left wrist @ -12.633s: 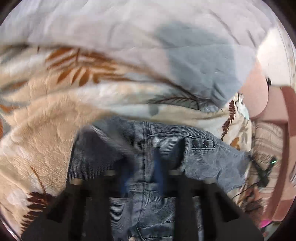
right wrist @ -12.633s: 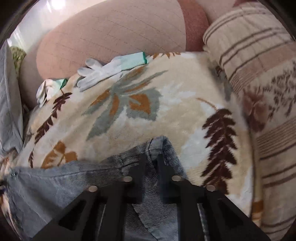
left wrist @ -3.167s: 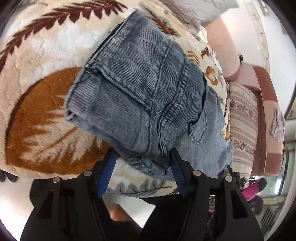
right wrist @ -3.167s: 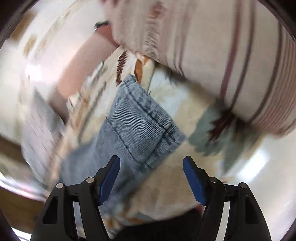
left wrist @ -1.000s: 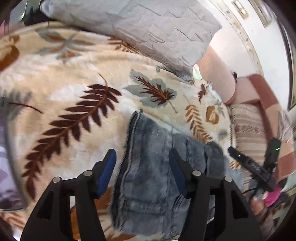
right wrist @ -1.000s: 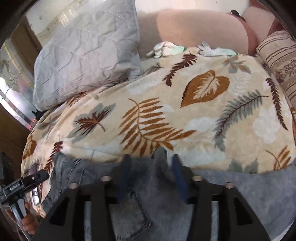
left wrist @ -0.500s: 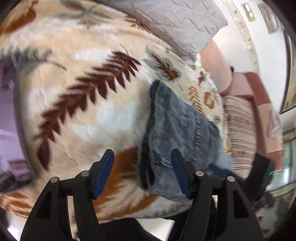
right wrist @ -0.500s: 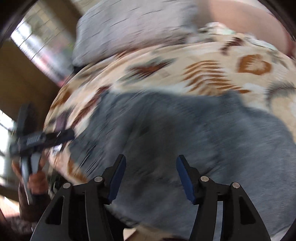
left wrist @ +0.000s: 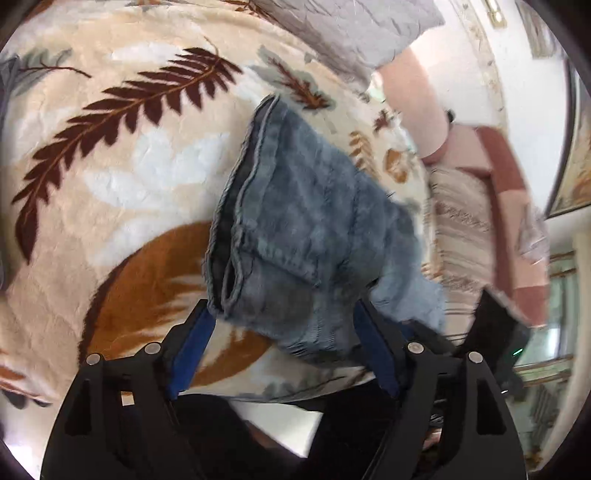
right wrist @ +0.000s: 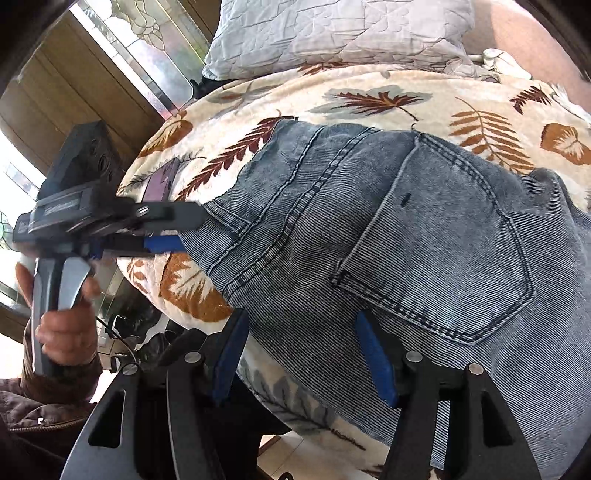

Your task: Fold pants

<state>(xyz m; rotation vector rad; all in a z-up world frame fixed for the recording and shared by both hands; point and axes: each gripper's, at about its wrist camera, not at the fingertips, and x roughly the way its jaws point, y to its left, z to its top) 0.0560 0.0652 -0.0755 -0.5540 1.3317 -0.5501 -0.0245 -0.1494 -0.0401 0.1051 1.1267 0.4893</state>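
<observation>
A: Start with the two tongs. How do they stand?

B: The left gripper (left wrist: pixel 282 332) has its jaws apart and opening. The folded end of the pants (left wrist: pixel 314 236) sits between the blue pads, but the pads do not press on it. The right gripper (right wrist: pixel 301 354) is also apart and opening, with denim lying between its fingers and nothing clamped.

A: How many pairs of pants?

B: One, blue-grey denim, folded into a thick bundle. In the right wrist view one back pocket (right wrist: pixel 454 251) faces up, at about three o'clock from the gripper's middle.

A: Where does it lie?

B: On one cream blanket (left wrist: pixel 122 155) printed with brown and grey leaves. The bundle lies near the blanket's front edge.

A: And further out?

B: One grey quilted pillow (right wrist: pixel 332 33) at twelve o'clock in the right wrist view. One striped cushion (left wrist: pixel 461 229) at three o'clock in the left wrist view, with a pink sofa back (left wrist: pixel 417 103) above it.

A: Any hands?

B: One hand (right wrist: pixel 62 332) at nine o'clock in the right wrist view, gripping the left gripper's handle. One purple phone (right wrist: pixel 162 181) lies on the blanket near it.
</observation>
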